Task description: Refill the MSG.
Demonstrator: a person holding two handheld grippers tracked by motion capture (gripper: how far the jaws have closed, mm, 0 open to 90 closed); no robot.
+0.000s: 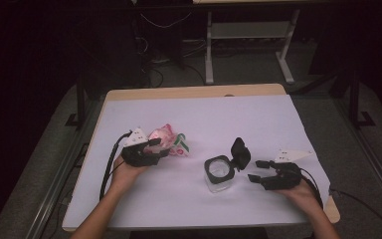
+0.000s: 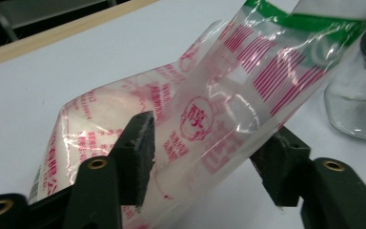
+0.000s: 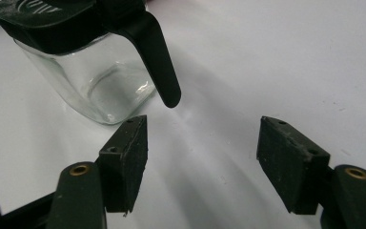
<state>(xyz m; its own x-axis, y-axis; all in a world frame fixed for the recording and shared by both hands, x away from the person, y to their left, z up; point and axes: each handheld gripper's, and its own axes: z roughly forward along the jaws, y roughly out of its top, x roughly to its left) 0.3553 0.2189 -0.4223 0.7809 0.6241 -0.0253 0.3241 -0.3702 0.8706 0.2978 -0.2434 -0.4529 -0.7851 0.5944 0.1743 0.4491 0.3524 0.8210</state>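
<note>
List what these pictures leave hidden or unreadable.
- Plastic bag, left gripper view: top corner cut off by the frame; one of the fingers covers part of its red print.
- Glass jar, right gripper view: top cropped.
- Jar contents, high view: too small to tell.

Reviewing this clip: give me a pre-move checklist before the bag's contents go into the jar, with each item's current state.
1. Left gripper holds the clear plastic bag with red print and a green band: ok.
2. Square glass jar upright on the white table: ok.
3. Jar's black hinged lid flipped open: ok.
4. Right gripper open, empty, beside the jar: ok.
5. Bag opened for pouring: cannot tell.
6. Bag over the jar mouth: not ok.
</note>
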